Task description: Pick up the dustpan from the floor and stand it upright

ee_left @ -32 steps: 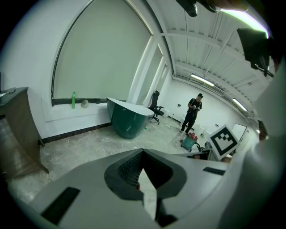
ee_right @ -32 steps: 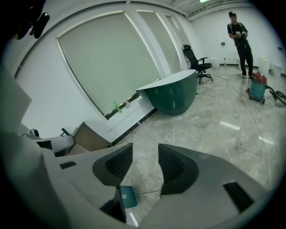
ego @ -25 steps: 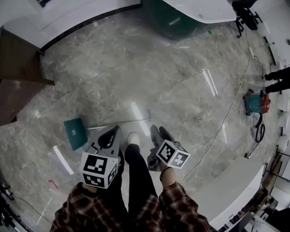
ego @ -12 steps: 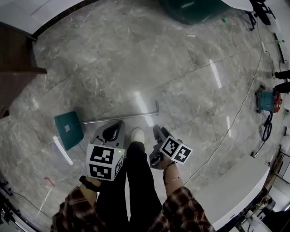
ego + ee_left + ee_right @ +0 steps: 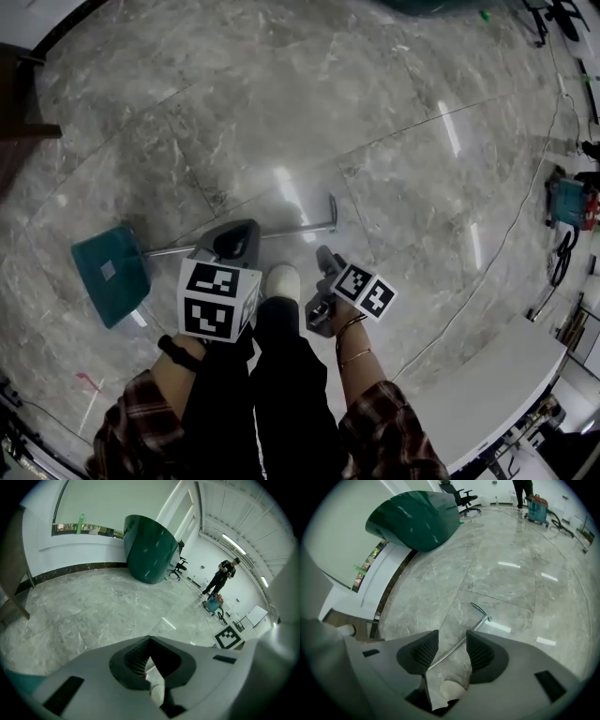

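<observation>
One teal dustpan (image 5: 112,292) is lying flat on the marble floor (image 5: 281,103), its pan resting off to our left. Its long metal handle (image 5: 295,231) is running rightward past the toe of our white shoe (image 5: 279,279) to a bent grip just ahead of the right tongs (image 5: 324,253). Over the last second the pan has been drifting leftward and lower in the head view while the grip end has been coming nearer to our hands. So we are judging that we are stepping up to the handle rather than to the pan. Nothing is lifting yet, and the standing-up step is not begun. The left tongs (image 5: 244,228) are crossing in front of the handle's middle stretch in the head view, though we cannot tell how high above it they are hanging. Their own view is showing the pads meeting at the tips with nothing caught between them. The right tongs are standing parted and empty, and the handle is showing on the floor through their gap, well short of any contact. No brand or lettering is reading clearly. The pan is carrying a small pale label (image 5: 108,272) too small to make out, and the marker cubes (image 5: 217,300) are bearing only black-and-white squares. Farther out, a blue and red machine (image 5: 567,202) is sitting at the right edge.
</observation>
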### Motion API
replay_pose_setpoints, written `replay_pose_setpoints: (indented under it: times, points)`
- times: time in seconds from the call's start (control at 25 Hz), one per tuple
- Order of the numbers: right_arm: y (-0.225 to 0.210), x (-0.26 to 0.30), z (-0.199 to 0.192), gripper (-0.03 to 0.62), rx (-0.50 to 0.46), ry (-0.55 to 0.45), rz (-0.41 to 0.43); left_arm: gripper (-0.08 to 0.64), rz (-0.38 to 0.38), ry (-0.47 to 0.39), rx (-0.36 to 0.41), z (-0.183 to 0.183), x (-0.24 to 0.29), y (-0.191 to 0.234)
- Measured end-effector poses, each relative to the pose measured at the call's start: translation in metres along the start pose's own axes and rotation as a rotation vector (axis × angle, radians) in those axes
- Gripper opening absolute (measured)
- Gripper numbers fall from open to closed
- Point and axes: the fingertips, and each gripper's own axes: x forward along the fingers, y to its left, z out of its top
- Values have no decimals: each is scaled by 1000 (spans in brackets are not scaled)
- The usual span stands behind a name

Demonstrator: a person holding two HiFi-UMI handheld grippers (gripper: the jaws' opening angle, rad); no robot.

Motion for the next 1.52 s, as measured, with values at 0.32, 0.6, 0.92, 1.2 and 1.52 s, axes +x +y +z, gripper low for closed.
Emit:
replay_pose_setpoints:
  times: [0.32,0.6,0.92,1.2,1.52]
  points:
    - [-55,103,0,176,96,23,-63,0,19,22,36,-17,79,58]
    - [-111,174,-1,176,249,29,-167,0,9,36,42,-42,122,91]
    - [-139,208,-8,173,391,31,-248,0,-6,23,66,-48,128,109]
    - [-143,202,-11,123,470,-54,-272,0,21,14,79,-47,115,127]
    - [-105,132,12,94,587,-169,-202,0,-4,19,57,-41,72,85]
